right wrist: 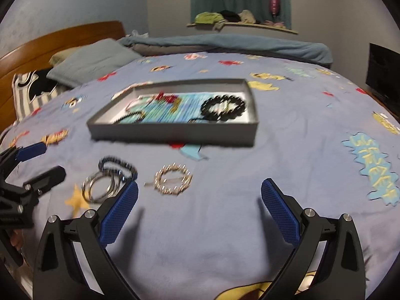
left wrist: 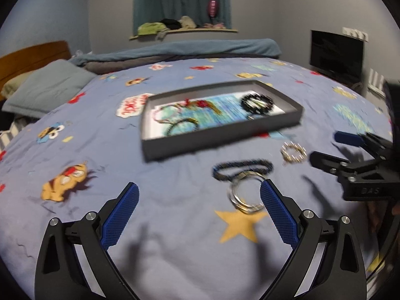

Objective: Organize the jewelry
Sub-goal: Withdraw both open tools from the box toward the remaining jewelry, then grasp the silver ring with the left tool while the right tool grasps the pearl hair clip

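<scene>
A shallow grey tray [left wrist: 217,138] [right wrist: 172,132] lies on the bed with a chunky black bead bracelet [left wrist: 257,103] [right wrist: 223,108], a red and gold chain [left wrist: 202,105] and a thin dark bracelet inside. On the cover in front of it lie silver bangles [left wrist: 243,197] [right wrist: 100,187], a dark beaded bracelet [left wrist: 241,167] [right wrist: 117,166] and a gold spiked bracelet [left wrist: 293,152] [right wrist: 173,182]. My left gripper [left wrist: 199,187] [right wrist: 47,161] is open, its right finger beside the bangles. My right gripper [right wrist: 200,187] [left wrist: 325,147] is open and holds nothing, with the gold bracelet just ahead of its left finger.
The bed cover [right wrist: 287,150] is blue with cartoon prints. A grey pillow [left wrist: 47,87] and wooden headboard [right wrist: 62,37] are at the left, a rolled blanket [left wrist: 187,50] along the far edge, a dark screen [left wrist: 336,55] at the right, and a wall shelf [right wrist: 240,23] with clothes.
</scene>
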Demonstrator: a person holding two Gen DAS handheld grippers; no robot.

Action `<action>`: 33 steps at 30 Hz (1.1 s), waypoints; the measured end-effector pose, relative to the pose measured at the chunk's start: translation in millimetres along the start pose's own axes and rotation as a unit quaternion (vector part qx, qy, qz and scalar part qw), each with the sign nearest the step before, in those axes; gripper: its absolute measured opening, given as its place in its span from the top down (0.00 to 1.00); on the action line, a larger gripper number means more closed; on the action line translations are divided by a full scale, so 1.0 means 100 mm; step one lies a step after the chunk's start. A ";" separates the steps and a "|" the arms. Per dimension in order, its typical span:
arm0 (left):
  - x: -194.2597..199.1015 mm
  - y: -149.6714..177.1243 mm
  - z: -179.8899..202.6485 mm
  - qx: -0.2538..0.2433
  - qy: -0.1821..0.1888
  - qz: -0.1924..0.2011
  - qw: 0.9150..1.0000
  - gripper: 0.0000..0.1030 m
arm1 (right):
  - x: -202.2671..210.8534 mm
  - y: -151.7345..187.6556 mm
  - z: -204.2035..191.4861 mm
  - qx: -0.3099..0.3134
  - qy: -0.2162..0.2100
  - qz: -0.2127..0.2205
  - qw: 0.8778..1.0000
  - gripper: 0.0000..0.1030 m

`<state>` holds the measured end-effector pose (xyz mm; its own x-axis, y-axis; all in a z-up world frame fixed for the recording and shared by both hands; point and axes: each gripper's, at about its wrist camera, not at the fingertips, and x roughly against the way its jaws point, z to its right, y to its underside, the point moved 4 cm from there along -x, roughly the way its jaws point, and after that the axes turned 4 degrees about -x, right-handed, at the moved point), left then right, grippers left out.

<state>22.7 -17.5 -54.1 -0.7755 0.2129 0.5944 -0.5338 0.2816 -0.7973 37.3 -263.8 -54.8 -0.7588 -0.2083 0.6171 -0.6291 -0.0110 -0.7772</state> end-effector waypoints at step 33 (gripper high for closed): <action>-0.33 0.04 0.38 -0.058 0.084 -0.015 0.995 0.48 | -0.22 -0.06 0.10 -0.027 -0.043 -0.030 0.998 0.60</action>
<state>33.8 -59.1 -80.7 -0.6874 0.3540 0.6342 -0.5051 0.3945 -0.7676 59.2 -268.8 -65.1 -0.7036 -0.2925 0.6477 -0.6831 0.0272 -0.7298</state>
